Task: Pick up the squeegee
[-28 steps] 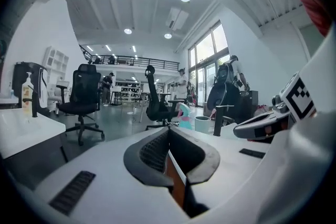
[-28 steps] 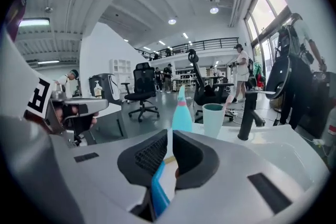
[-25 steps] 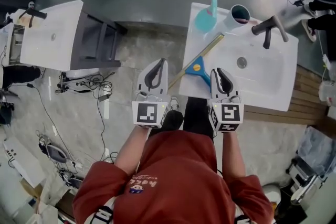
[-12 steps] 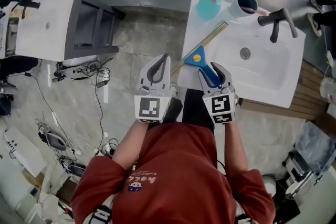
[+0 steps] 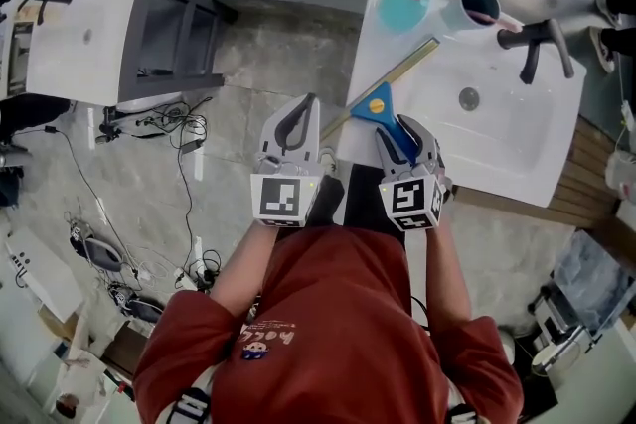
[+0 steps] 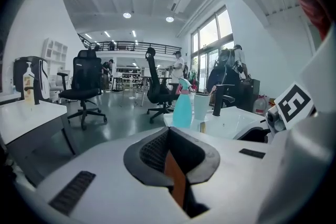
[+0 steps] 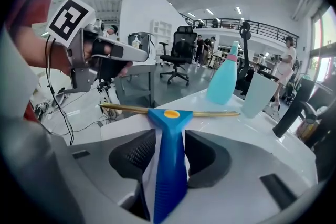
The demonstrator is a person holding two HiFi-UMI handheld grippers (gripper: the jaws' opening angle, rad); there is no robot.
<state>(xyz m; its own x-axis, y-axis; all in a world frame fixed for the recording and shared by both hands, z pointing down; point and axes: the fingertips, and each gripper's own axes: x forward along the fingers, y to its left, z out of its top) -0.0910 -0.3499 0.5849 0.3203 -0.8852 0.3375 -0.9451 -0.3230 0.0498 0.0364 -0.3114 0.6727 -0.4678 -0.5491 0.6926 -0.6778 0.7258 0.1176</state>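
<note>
A squeegee (image 5: 383, 109) with a blue handle and a long brass blade lies on the near left corner of the white sink (image 5: 497, 169). In the right gripper view its handle (image 7: 169, 165) runs straight between my jaws. My right gripper (image 5: 400, 130) is open around that handle, one jaw on each side, and a thin gap shows beside the left pad. My left gripper (image 5: 301, 106) hangs over the floor just left of the sink. It is shut with nothing in it, and its pads (image 6: 157, 147) meet.
A teal spray bottle (image 5: 402, 5), a pale cup (image 5: 475, 5) and a dark faucet (image 5: 537, 40) stand along the sink's far side. A second white sink unit (image 5: 84, 35) is at the left. Cables (image 5: 184, 159) trail over the stone floor.
My right gripper has rolled, come down over the sink's near edge and opened; the blue handle now lies between its jaws. My left gripper has sunk a little and stays shut.
</note>
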